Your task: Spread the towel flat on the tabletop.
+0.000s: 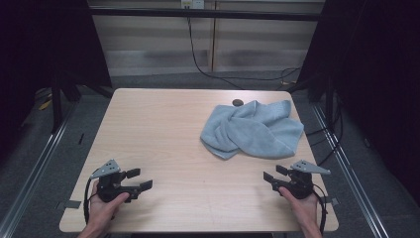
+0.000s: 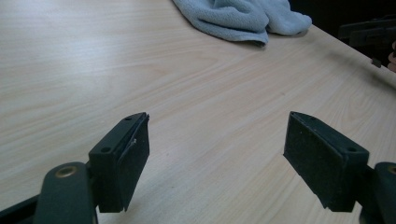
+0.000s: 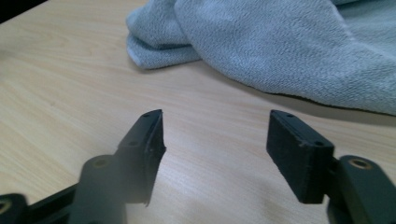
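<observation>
A crumpled light blue towel [image 1: 252, 129] lies on the right half of the wooden table [image 1: 163, 129]. My left gripper [image 1: 139, 179] rests low near the front left corner, held by a hand, jaws open and empty. My right gripper [image 1: 275, 173] sits near the front right edge, just in front of the towel, also open with nothing between its jaws. In the left gripper view the open left gripper [image 2: 217, 154] faces bare wood, with the towel [image 2: 243, 18] far off. In the right gripper view the open right gripper [image 3: 215, 149] points at the towel [image 3: 280, 51] close ahead.
A small dark round spot [image 1: 237, 102] marks the table just behind the towel. Black cables [image 1: 203, 64] run over the floor behind the table. Metal rails [image 1: 39, 158] flank both sides. The other gripper [image 2: 369, 32] appears at the far right of the left gripper view.
</observation>
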The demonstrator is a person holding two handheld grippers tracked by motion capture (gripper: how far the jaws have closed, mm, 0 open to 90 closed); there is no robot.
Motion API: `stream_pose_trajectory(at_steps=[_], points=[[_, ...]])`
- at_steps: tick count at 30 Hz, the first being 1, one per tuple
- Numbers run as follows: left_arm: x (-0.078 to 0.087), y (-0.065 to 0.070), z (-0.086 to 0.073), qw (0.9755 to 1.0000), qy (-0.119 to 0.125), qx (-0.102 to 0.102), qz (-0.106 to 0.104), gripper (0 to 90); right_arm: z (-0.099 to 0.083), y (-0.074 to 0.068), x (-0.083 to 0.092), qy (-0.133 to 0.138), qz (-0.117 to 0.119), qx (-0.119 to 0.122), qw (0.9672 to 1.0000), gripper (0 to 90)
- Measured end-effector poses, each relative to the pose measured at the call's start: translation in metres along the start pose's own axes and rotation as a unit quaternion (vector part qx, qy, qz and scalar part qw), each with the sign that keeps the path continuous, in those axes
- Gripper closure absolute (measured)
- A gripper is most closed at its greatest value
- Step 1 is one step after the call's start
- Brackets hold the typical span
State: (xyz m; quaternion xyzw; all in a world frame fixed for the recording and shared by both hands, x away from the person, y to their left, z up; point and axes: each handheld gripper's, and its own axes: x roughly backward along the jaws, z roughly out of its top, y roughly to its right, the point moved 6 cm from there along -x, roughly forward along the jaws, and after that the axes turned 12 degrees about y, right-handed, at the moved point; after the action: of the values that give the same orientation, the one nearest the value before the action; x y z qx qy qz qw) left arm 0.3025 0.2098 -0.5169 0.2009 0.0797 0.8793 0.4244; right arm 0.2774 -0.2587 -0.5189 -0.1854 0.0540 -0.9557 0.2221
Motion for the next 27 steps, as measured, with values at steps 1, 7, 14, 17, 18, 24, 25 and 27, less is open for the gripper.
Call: stream_pose_trajectory(at_steps=[1,7,14,17,18,24,25,27], points=[[-0.002,0.0,-0.001,1.0,-0.004,0.0,-0.001,22.1,0.001,0.0,0.001,0.007,-0.002,-0.004,1.0,37.9],[-0.006,-0.003,-0.002,0.9999,-0.01,-0.004,0.0,22.4,-0.001,-0.002,0.0,-0.014,0.015,-0.013,0.9997,36.8],[-0.004,-0.001,0.0,1.0,-0.006,-0.008,-0.001,22.4,-0.003,-0.008,-0.005,-0.036,0.031,-0.014,0.9988,29.3],[-0.002,-0.001,0.001,0.9999,-0.001,-0.013,-0.001,22.4,0.004,-0.016,-0.007,-0.038,0.044,0.002,0.9983,27.4],[-0.001,0.0,0.002,0.9999,0.0,-0.012,-0.003,22.5,0.006,-0.018,-0.007,-0.036,0.046,0.008,0.9983,27.5],[0.003,0.0,0.009,0.9997,0.017,-0.02,0.001,23.7,0.012,-0.024,-0.017,-0.051,0.069,0.023,0.9961,27.5],[0.003,0.0,0.009,0.9997,0.016,-0.02,0.002,23.7,0.014,-0.023,-0.019,-0.051,0.072,0.022,0.9958,27.5],[0.001,-0.001,0.007,0.9998,0.009,-0.02,0.002,23.7,0.02,-0.021,-0.024,-0.049,0.073,0.022,0.9959,27.5]])
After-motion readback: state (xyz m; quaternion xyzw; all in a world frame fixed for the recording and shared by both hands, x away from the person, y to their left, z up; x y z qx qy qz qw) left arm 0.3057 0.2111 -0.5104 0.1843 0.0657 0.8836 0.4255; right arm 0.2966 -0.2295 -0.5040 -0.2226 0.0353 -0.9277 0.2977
